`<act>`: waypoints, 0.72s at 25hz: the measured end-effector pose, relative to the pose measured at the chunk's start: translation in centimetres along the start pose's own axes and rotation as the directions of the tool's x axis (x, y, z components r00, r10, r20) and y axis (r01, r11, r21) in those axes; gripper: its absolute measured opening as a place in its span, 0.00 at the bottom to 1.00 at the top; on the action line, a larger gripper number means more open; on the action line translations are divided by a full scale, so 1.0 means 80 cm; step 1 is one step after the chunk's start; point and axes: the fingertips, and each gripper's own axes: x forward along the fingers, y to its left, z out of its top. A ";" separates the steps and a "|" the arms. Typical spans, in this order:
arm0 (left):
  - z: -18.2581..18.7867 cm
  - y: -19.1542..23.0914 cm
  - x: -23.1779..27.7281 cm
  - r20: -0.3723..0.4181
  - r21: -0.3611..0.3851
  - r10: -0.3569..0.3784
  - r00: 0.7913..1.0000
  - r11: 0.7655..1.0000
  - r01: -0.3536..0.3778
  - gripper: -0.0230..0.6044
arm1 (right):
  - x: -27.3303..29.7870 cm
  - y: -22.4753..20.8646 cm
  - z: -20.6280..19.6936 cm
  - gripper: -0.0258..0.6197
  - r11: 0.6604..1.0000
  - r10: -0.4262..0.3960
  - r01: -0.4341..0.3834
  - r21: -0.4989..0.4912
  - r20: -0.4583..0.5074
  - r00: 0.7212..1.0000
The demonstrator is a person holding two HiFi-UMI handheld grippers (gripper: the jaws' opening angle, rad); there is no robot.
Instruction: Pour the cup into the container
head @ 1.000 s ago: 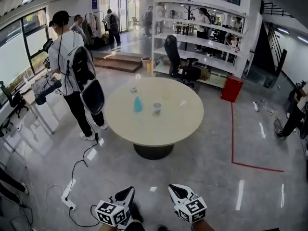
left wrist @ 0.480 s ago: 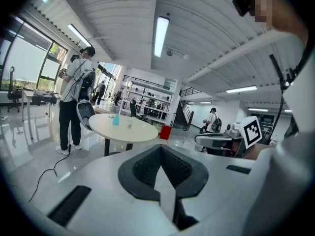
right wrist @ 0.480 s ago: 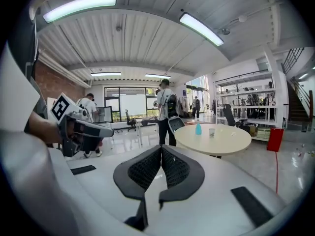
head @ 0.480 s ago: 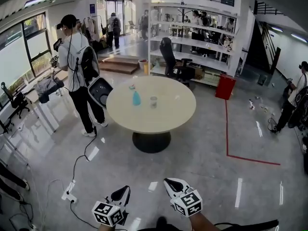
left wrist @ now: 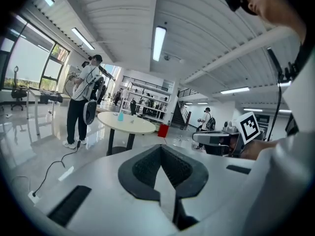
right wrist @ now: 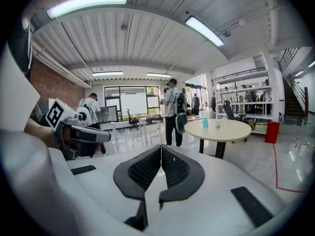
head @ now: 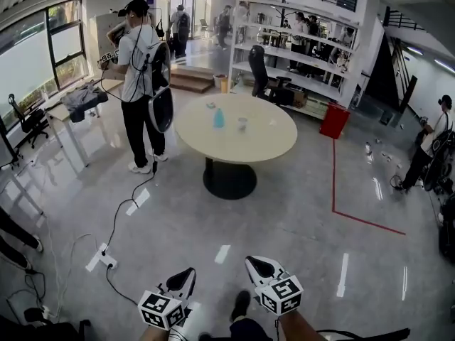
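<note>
Left gripper [head: 186, 275] and right gripper [head: 256, 266], jaws closed on nothing, ride low because the round table [head: 266, 139] at twelve o'clock, bearing perhaps the cup [head: 242, 123], lies well ahead.

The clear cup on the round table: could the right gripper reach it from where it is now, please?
Probably not yet. The cup stands on the round table, far across open floor from the right gripper, whose jaws are shut and empty. Nothing blocks the path.

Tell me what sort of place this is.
Likely an open office or lab hall: tall white shelving racks, a round beige table on glossy grey floor, large windows.
</note>
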 end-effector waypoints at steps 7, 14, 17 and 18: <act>0.005 -0.055 -0.062 0.049 -0.010 -0.094 0.994 0.995 0.095 0.04 | -0.093 0.057 0.028 0.05 0.998 -0.060 0.060 -0.003 0.051 0.997; 0.020 -0.128 -0.070 0.084 0.020 -0.104 0.991 0.995 0.102 0.04 | -0.185 0.034 0.034 0.05 0.991 -0.117 0.109 0.076 0.113 0.987; 0.031 -0.164 -0.064 0.086 0.069 -0.117 0.989 0.991 0.112 0.04 | -0.217 0.014 0.050 0.05 0.989 -0.138 0.130 0.064 0.154 0.978; 0.033 -0.176 -0.061 0.088 0.084 -0.121 0.989 0.990 0.113 0.04 | -0.227 0.007 0.051 0.05 0.988 -0.146 0.137 0.065 0.160 0.976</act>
